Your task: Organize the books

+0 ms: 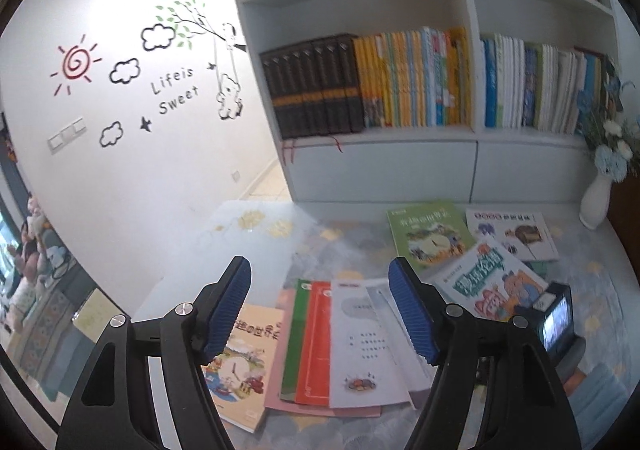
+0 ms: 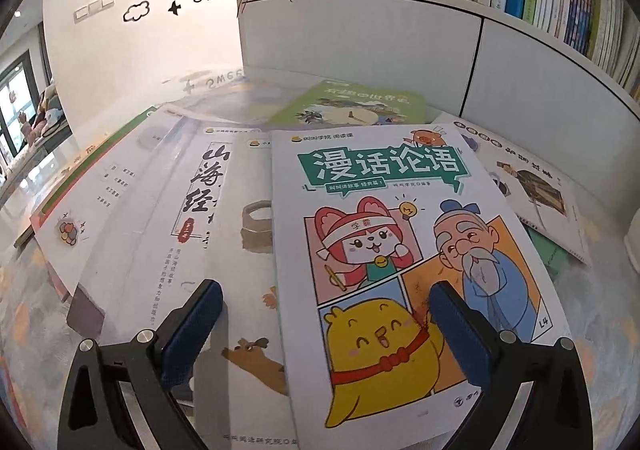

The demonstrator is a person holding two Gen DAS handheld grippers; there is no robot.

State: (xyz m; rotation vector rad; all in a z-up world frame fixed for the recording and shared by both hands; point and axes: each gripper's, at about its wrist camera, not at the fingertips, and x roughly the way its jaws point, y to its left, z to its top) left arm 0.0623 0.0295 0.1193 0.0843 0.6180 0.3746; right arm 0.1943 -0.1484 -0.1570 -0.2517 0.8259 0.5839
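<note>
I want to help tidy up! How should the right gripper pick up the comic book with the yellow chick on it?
Grip the comic book by its near bottom edge, coming in low from the front. It lies flat on top of other books, so its cover offers nothing to pinch. The right gripper stands open above that end, probably best with one finger slid under the edge and one on top.
</note>
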